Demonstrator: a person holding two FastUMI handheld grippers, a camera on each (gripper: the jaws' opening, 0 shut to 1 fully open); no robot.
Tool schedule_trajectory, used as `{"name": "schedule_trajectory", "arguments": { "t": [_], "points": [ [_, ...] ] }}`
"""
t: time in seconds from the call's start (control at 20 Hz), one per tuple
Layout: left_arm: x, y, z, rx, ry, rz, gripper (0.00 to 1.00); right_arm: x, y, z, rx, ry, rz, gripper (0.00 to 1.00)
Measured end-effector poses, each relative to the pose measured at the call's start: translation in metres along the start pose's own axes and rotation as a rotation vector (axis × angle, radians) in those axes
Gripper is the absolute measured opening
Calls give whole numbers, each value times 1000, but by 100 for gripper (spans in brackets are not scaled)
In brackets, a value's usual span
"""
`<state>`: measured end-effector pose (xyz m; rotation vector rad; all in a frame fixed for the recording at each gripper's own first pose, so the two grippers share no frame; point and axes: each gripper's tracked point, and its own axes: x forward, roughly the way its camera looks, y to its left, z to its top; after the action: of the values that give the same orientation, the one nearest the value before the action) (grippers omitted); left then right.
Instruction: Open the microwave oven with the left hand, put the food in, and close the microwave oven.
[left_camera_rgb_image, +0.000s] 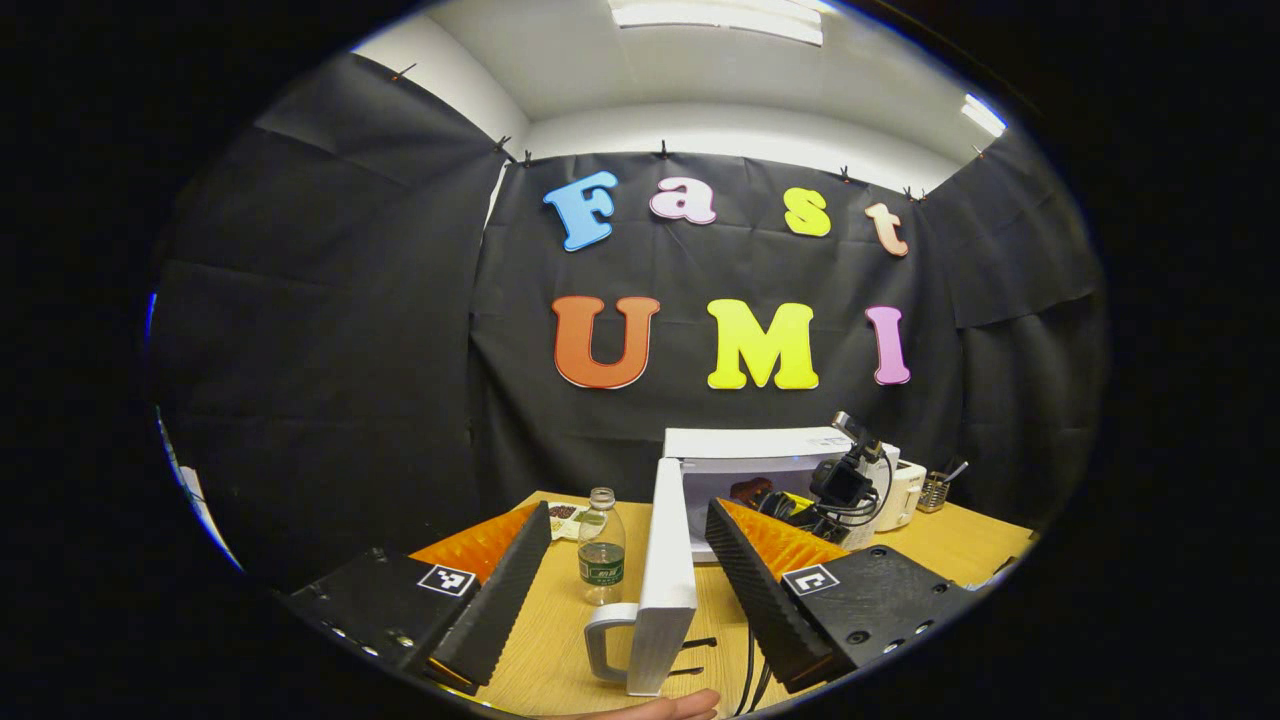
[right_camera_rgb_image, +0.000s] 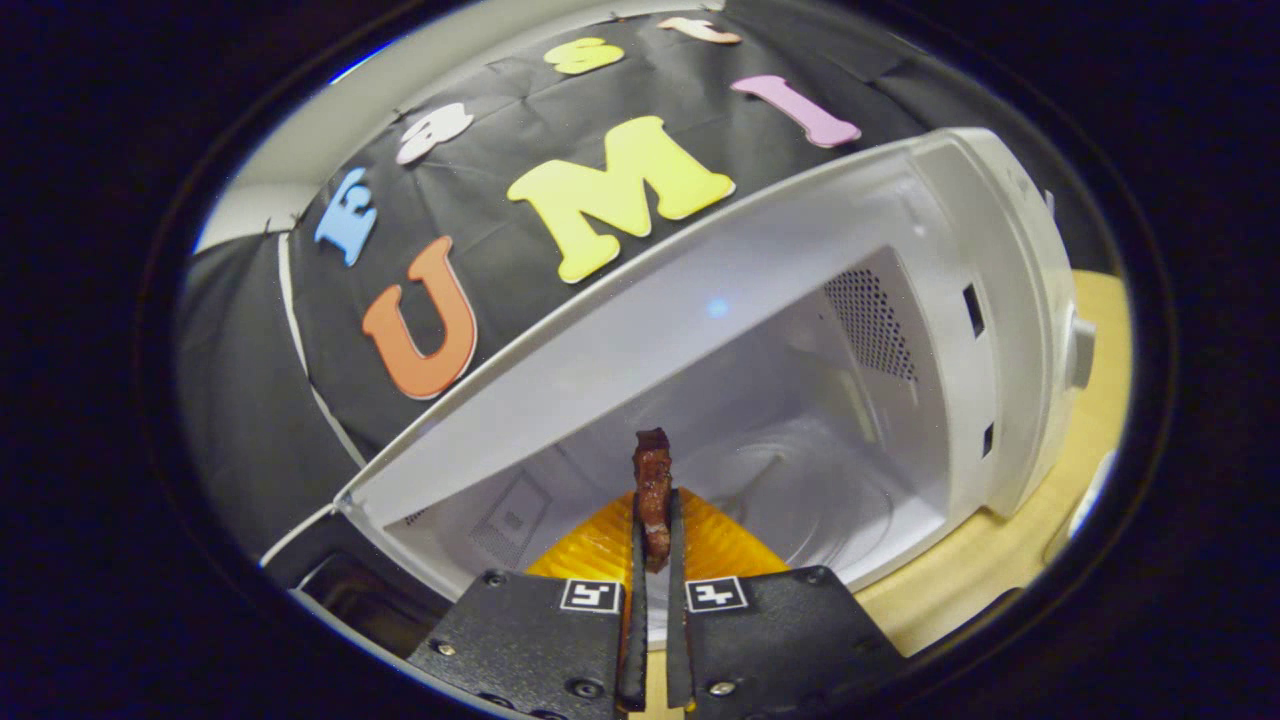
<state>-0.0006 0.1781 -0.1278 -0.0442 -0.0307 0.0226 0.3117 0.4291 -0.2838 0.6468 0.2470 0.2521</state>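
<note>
**Food held at the open microwave, door standing wide**

In the right gripper view, the right gripper (right_camera_rgb_image: 652, 560) is sitting at the bottom centre of the frame with its two fingers drawn close together, clamping a dark reddish-brown piece of food (right_camera_rgb_image: 653, 492) that is sticking up between them. The microwave oven (right_camera_rgb_image: 985, 330) is filling the middle and right of that frame (tilted, because the camera is tilted), its pale cavity lying open directly behind the food, with a perforated vent patch on the inner wall at upper right.

In the left gripper view, the left gripper (left_camera_rgb_image: 628, 570) is showing at the bottom of the frame with its fingers spread wide apart, gripping nothing. The microwave door (left_camera_rgb_image: 670, 570) is standing edge-on in the gap between them at lower centre, its handle (left_camera_rgb_image: 606, 645) curving out at the bottom left of the door; whether either finger is touching the door cannot be told. Just left of the door a clear plastic bottle (left_camera_rgb_image: 602, 548) is standing upright on the wooden table (left_camera_rgb_image: 975, 545). Right of centre, the right gripper (left_camera_rgb_image: 775, 500) is reaching into the oven's opening.
</note>
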Motion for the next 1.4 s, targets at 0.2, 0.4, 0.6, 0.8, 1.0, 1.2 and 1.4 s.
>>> {"name": "schedule_trajectory", "arguments": {
  "t": [0.2,0.4,0.6,0.8,1.0,1.2,1.4],
  "points": [
    [2,3,-5,18,18,10,95,10,-3,-6,108,-17,-33,11],
    [-3,3,-7,11,27,9,95,14,-7,-13,54,-20,-65,6],
    [-8,6,-9,35,35,16,95,13,-19,-19,15,-6,-117,93],
    [-18,9,-4,27,16,22,95,-3,-22,-11,-39,-26,-126,98],
    [-23,18,-10,-3,23,31,96,-37,-25,1,-96,-36,-110,98],
    [-25,35,-27,-9,72,70,95,-80,-29,20,-157,-39,-78,98],
    [-38,36,-29,-12,87,70,93,-130,-41,43,-218,-40,-79,98]
  ]
}}
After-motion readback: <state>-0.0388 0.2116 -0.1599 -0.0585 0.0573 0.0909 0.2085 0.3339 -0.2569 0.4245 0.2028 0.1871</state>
